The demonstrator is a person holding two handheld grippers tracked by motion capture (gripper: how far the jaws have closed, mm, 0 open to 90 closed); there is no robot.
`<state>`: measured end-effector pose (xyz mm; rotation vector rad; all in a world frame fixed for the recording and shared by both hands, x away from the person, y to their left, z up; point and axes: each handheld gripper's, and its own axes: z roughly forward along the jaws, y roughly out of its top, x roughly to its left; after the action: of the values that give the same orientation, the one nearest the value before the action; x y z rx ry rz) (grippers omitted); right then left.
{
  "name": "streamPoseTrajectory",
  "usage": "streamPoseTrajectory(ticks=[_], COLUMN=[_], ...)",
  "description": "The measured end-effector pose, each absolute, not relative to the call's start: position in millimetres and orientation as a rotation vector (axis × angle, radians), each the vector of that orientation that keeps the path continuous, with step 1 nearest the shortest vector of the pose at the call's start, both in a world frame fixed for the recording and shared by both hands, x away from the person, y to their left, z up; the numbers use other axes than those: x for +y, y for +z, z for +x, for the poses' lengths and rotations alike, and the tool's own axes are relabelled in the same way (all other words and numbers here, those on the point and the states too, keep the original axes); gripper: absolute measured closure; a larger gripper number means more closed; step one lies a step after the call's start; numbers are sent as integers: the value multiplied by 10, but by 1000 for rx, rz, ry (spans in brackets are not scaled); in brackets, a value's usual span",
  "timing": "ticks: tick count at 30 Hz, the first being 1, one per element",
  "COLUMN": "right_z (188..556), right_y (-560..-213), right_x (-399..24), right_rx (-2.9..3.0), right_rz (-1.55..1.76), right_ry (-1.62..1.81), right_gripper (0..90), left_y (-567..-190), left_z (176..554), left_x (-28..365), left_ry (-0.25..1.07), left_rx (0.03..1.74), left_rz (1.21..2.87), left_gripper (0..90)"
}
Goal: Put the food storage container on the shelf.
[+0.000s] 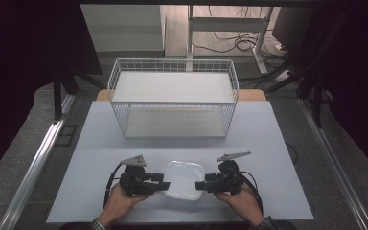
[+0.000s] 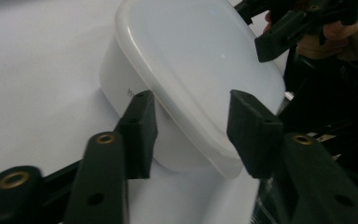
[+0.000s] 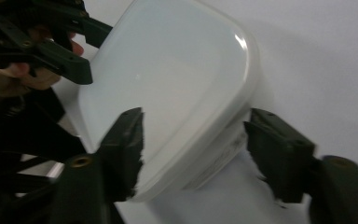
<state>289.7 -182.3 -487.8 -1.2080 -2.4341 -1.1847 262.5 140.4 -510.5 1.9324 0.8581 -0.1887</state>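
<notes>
Dim, soft light — blurred close-ups

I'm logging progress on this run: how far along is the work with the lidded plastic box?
Early stage. Done: the left gripper and right gripper are placed at opposite ends of the translucent white lidded plastic box, jaws straddling its rim. In hand: taking hold; no pads clearly press yet. Left: lifting it off the white table, probably toward the white wire basket, which holds nothing.
</notes>
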Motion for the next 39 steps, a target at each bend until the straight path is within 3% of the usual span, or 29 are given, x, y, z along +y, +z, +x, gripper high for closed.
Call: streamPoseTrajectory(ticks=[4,6,12,27,39], right_z=[2816,2812,2814,2837,2990], right_y=[-4798,-4778,-4713,-4729,-4530], right_x=[-1871,-1879,-1917,-1834,-1743], right_rx=[-2447,-2457,-2429,-2469,-2527], right_rz=[-1247,-1255,-1292,-1309,-1297], right_ry=[-1203,-1205,-1296,-1377,-1508], right_gripper=[579,593,774,787,776], left_y=[-5080,-5069,-5027,-5026,-4684], left_z=[2601,2596,2602,2606,2717], left_x=[1399,1396,1457,1451,1495], left_ry=[-204,-190,-125,-55,77], left_rx=[901,916,960,1017,972], left_rz=[1902,1872,1804,1828,1808], left_gripper=[604,640,784,810,813])
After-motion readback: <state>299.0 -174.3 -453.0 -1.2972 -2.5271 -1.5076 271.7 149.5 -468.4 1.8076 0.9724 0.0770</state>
